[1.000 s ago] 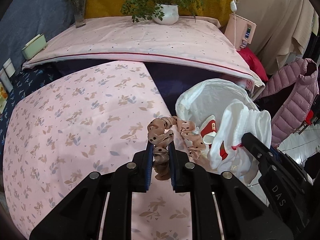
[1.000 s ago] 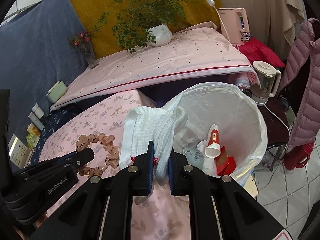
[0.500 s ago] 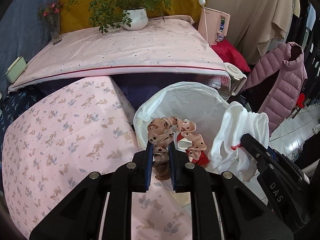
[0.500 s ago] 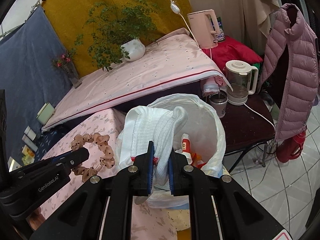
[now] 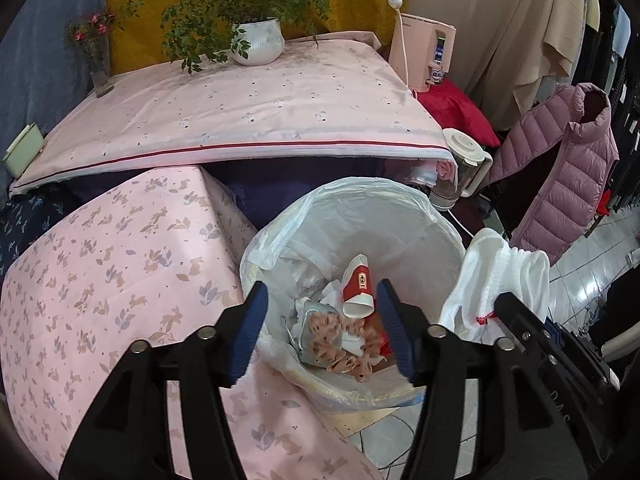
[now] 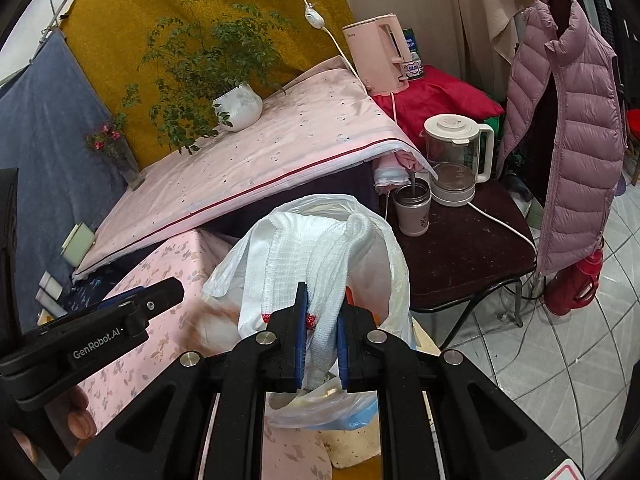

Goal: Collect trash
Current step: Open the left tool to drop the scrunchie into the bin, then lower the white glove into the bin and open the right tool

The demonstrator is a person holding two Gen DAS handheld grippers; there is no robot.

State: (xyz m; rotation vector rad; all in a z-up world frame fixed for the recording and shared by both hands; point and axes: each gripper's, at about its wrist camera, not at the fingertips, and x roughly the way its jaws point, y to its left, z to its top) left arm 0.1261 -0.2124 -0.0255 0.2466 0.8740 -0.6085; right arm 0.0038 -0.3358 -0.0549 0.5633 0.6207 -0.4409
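Note:
A trash bin lined with a white plastic bag (image 5: pixel 400 220) stands beside the pink floral bed. My left gripper (image 5: pixel 322 326) is open above the bin's near side. The tan spotted scrunchie (image 5: pixel 340 344) lies inside the bin on other trash, beside a red and white paper cup (image 5: pixel 358 290). My right gripper (image 6: pixel 322 320) is shut on a white knitted cloth (image 6: pixel 304 256) and holds it above the bin's bag (image 6: pixel 396 264). The cloth also shows in the left wrist view (image 5: pixel 496 276), at the bin's right rim.
A pink floral bedspread (image 5: pixel 100 280) lies left of the bin. A dark side table (image 6: pixel 468 248) with a glass kettle (image 6: pixel 456 156) and a cup (image 6: pixel 412 208) stands right of it. A purple vest (image 6: pixel 576 128) hangs at right. The floor is tiled.
My left gripper has moved right over the bin and opened, and the scrunchie has dropped into the bin. My right gripper has carried the white cloth to the bin.

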